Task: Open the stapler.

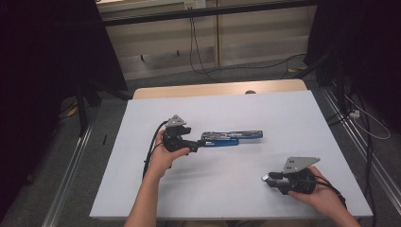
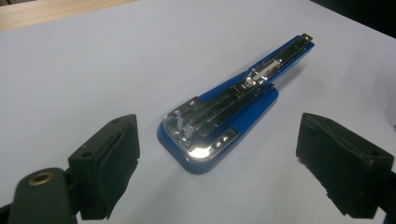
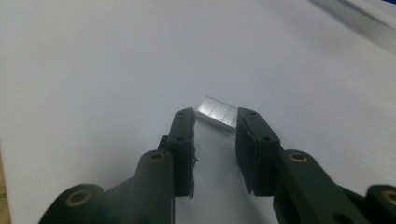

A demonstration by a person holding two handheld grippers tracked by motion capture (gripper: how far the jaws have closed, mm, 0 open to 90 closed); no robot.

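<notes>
A blue metal-topped stapler (image 1: 230, 137), swung open flat, lies mid-table on the white sheet (image 1: 222, 189). The left gripper (image 2: 219, 158) sits at its left end, jaws spread wide either side, touching nothing. Near the right edge, the right gripper (image 3: 215, 126) has its jaws nearly together, pinching a silvery strip of staples (image 3: 217, 113) between the tips.

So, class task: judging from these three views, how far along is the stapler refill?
Done: the blue stapler lies opened flat on the table, its metal channel exposed. In hand: the right gripper has its jaws around a strip of staples. Left: carry the strip over, load it and close the stapler. The left gripper waits open at the stapler's end.
</notes>
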